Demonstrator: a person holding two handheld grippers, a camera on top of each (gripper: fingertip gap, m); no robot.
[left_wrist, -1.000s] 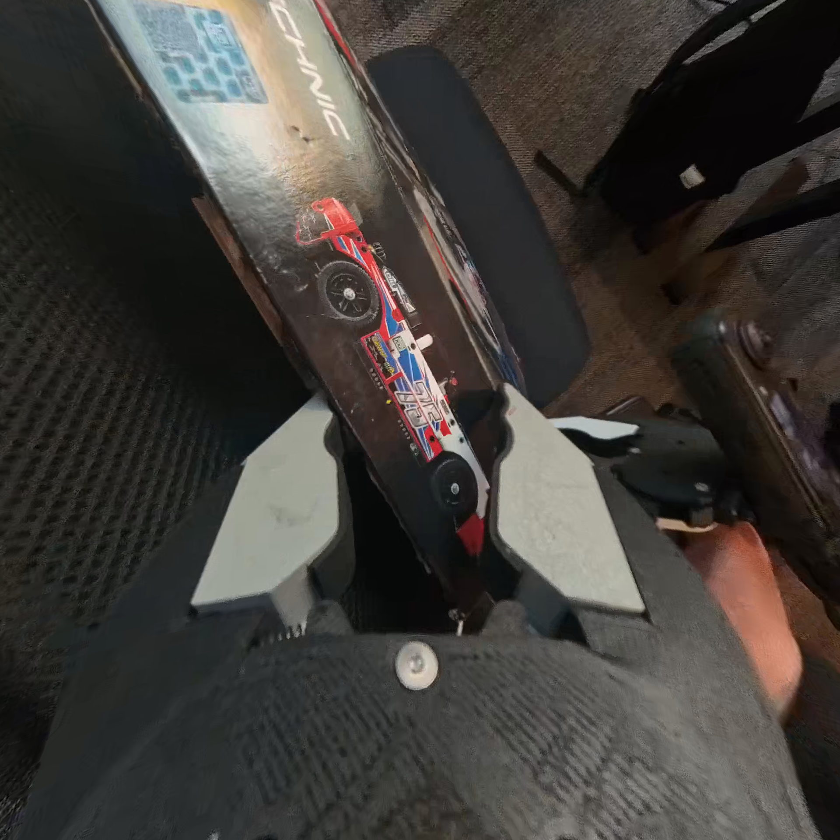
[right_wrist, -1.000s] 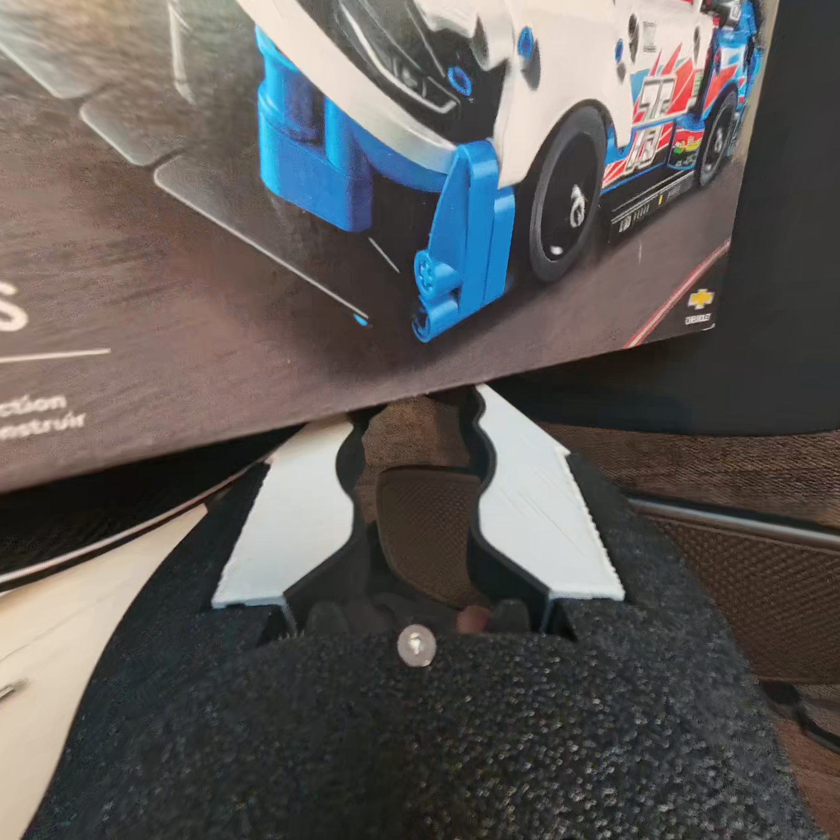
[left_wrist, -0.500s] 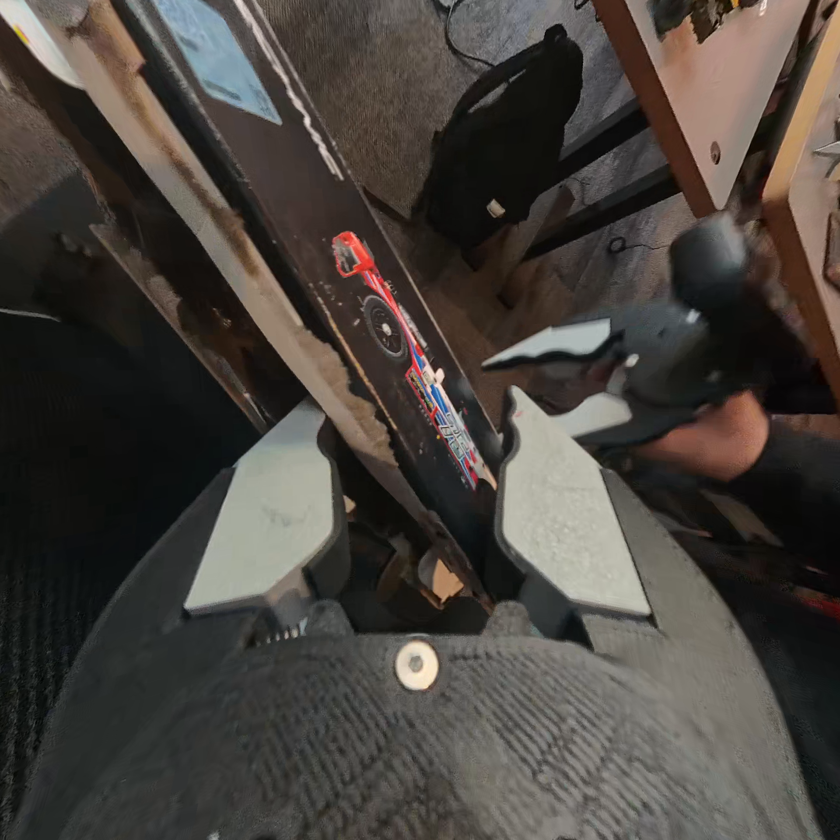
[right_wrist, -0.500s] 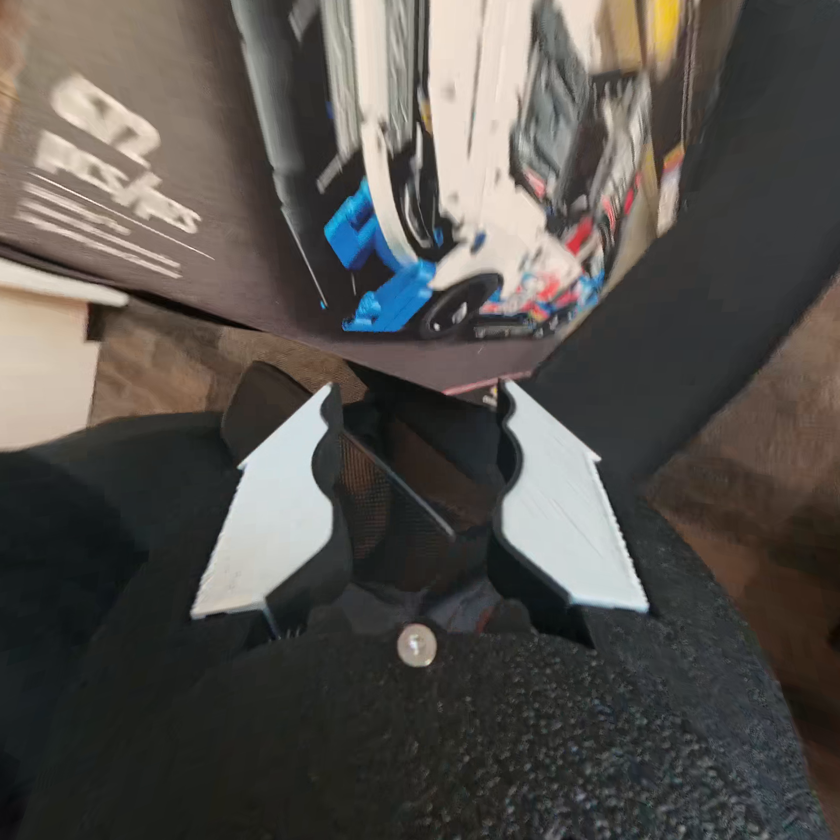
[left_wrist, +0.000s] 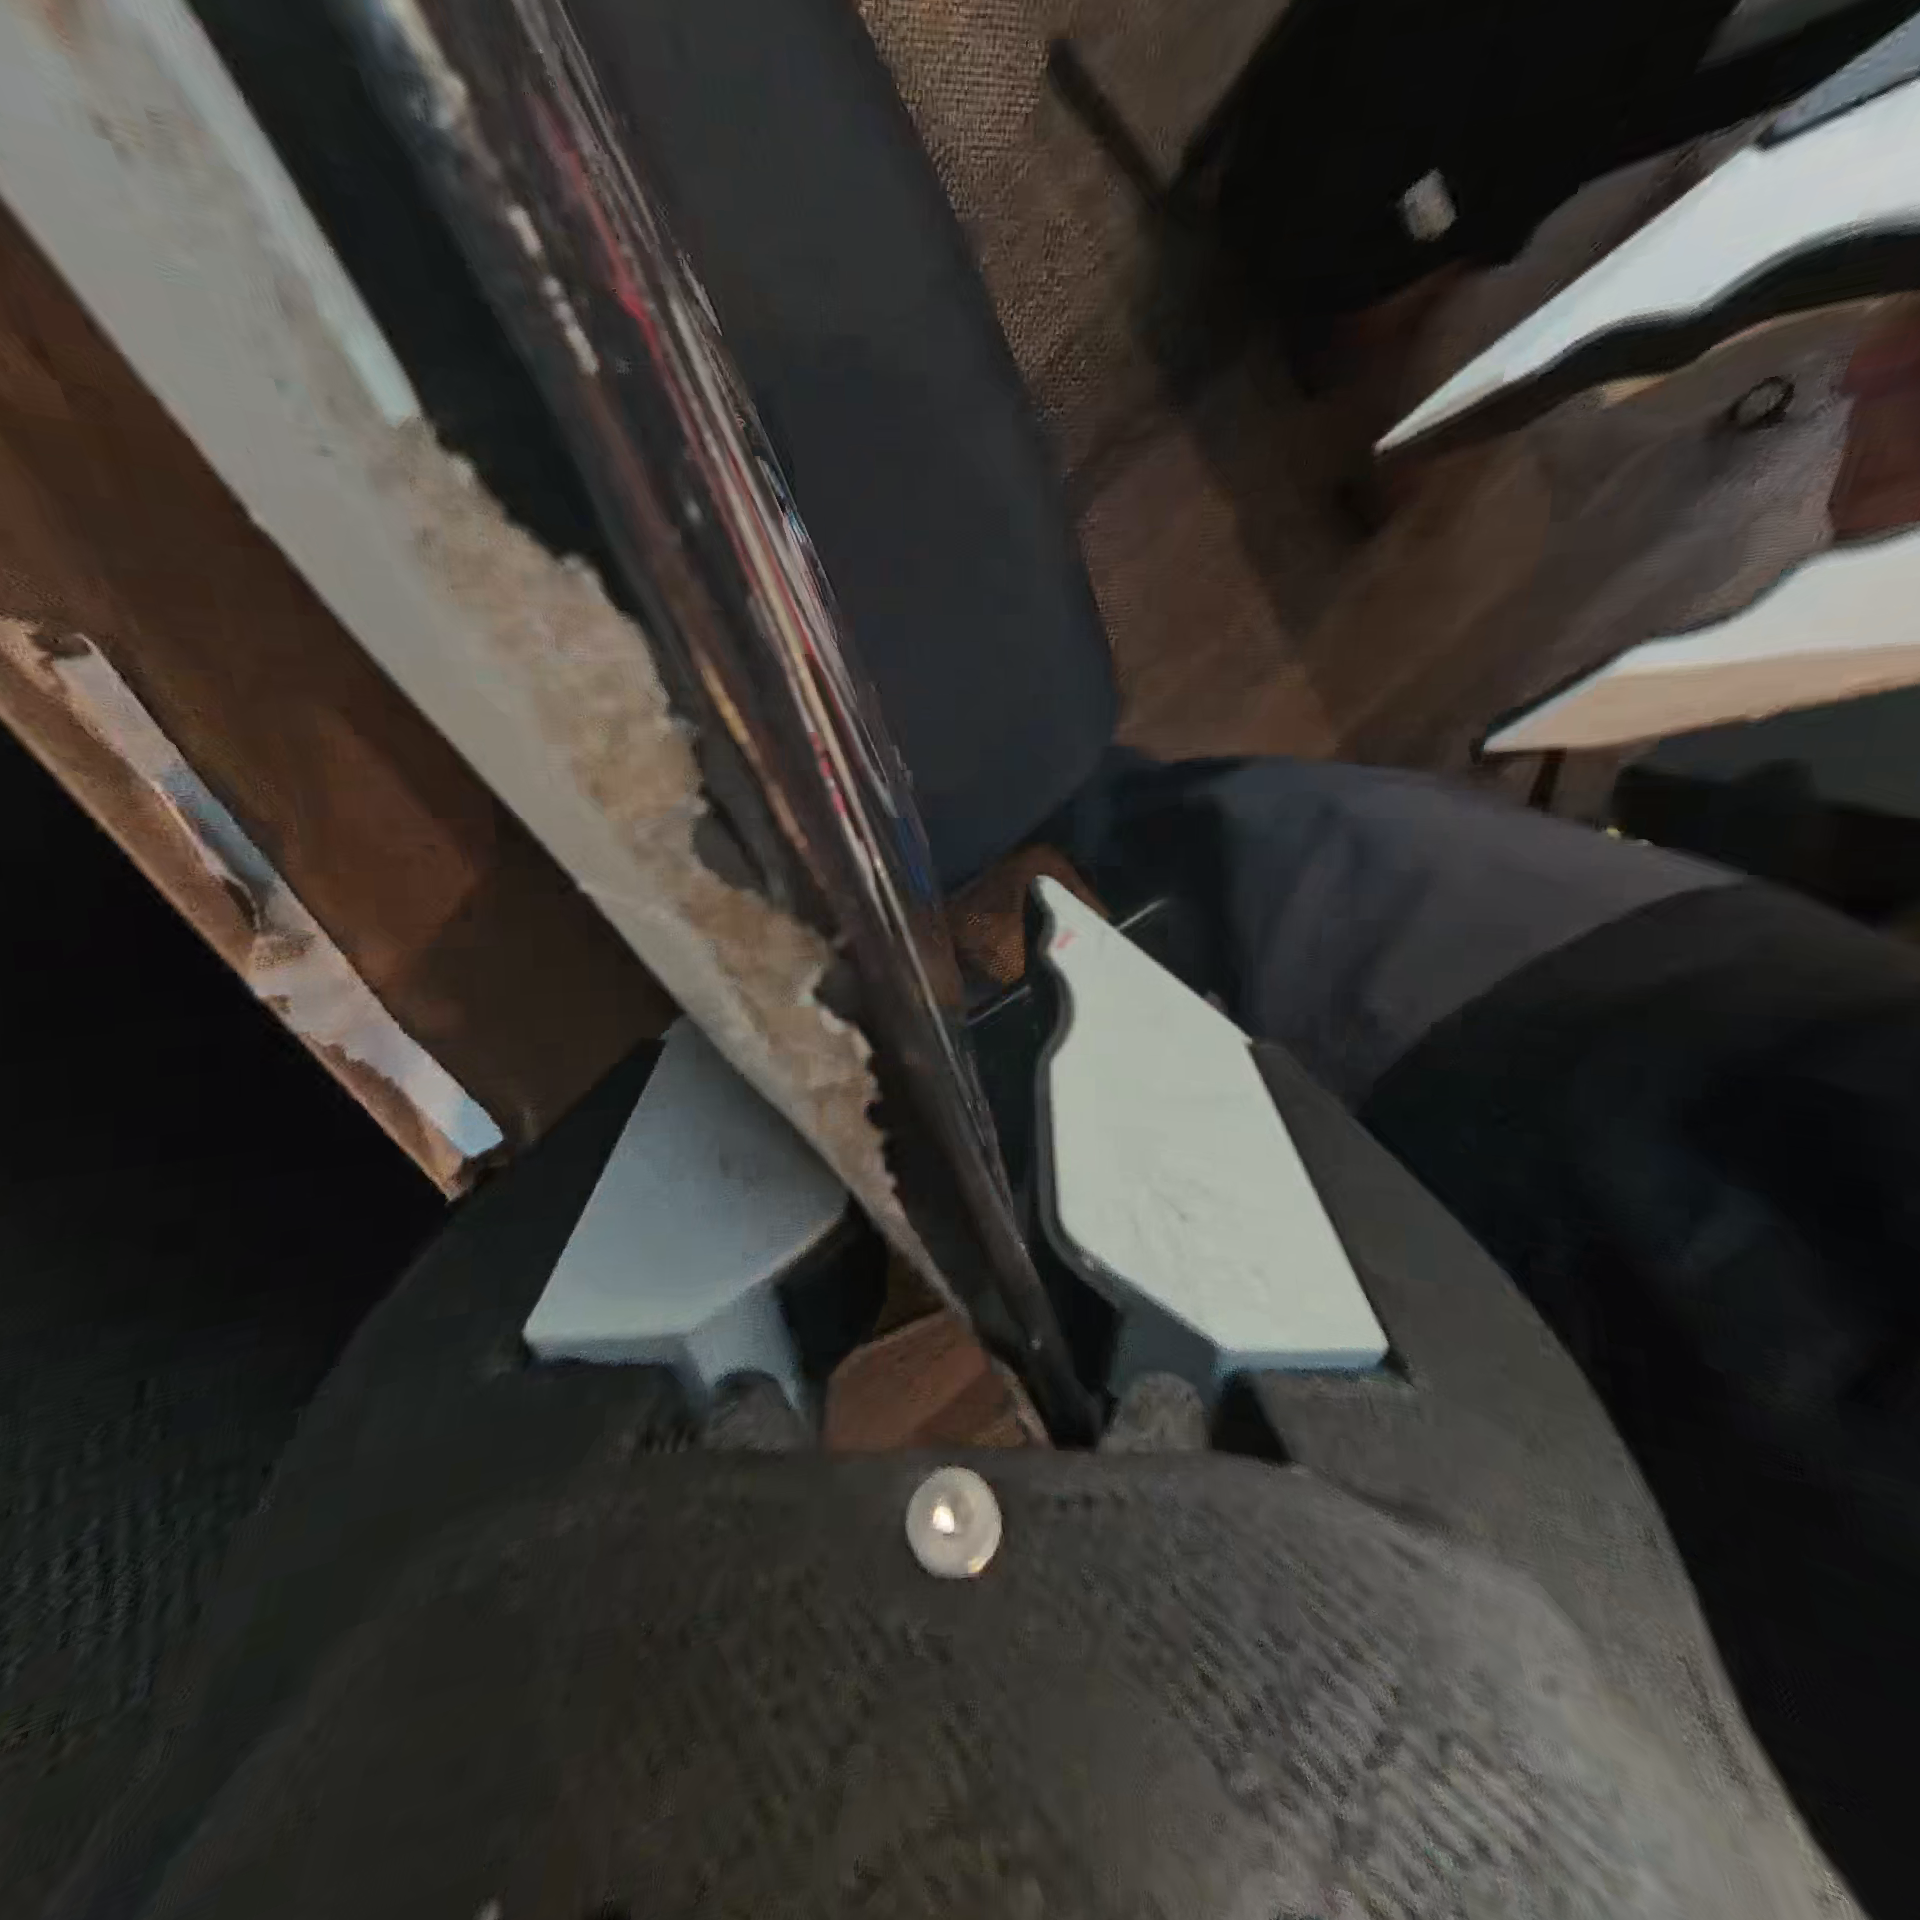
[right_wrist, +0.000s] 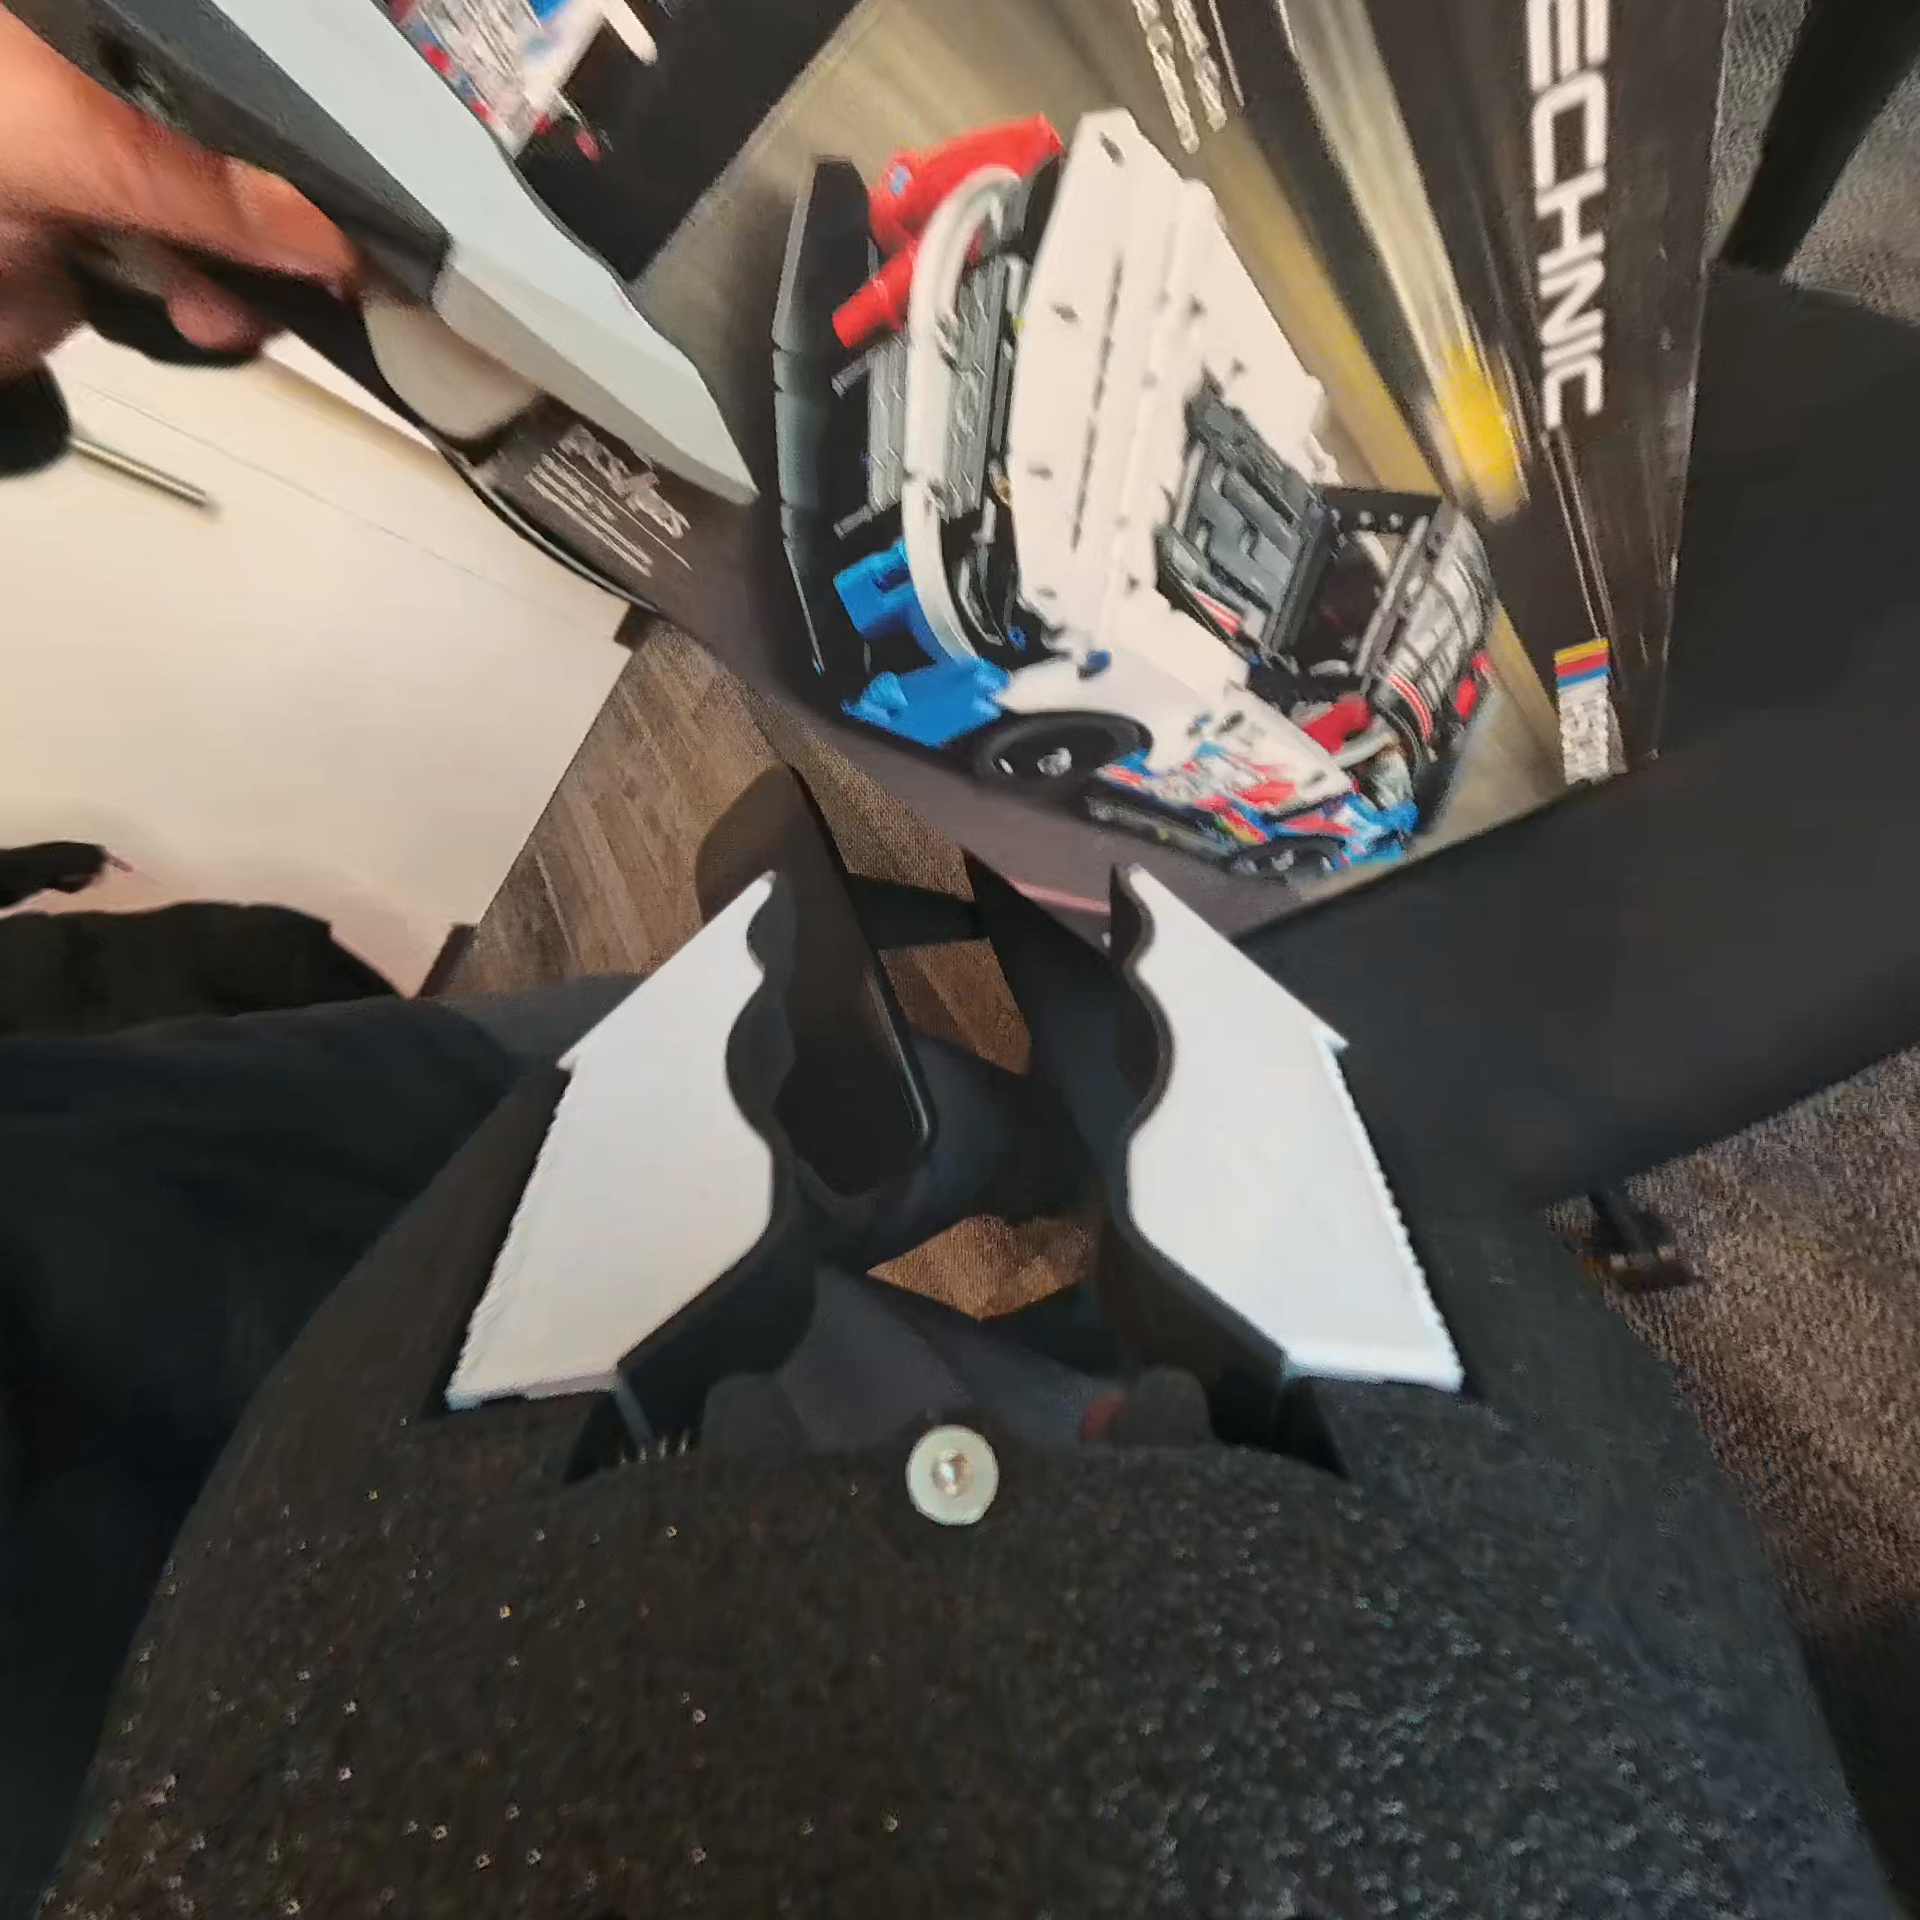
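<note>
A black toy-car box (right_wrist: 1143, 468) with a white, blue and red race car printed on its front hangs tilted in the air. My left gripper (left_wrist: 862, 977) is shut on the box's side wall (left_wrist: 665, 416) and its torn cardboard flap (left_wrist: 540, 644), which run between the two fingers. In the right wrist view one left finger (right_wrist: 592, 395) lies on the box's left edge, with a hand (right_wrist: 125, 208) behind it. My right gripper (right_wrist: 945, 883) is open and empty, just below the box's bottom corner. It also shows in the left wrist view (left_wrist: 1434, 592) at the upper right.
A black chair armrest (right_wrist: 852, 1039) lies under the right gripper, with a dark chair part (right_wrist: 1766, 727) on the right. White furniture (right_wrist: 260, 644) stands at the left over wood-look floor (right_wrist: 623, 831). Grey carpet (right_wrist: 1766, 1299) is at the right. Dark-clothed legs (right_wrist: 208, 1091) are at lower left.
The box has swung and tilted with the left gripper, so its side now runs edge-on in the left view. The right gripper has drawn back and stays open.
</note>
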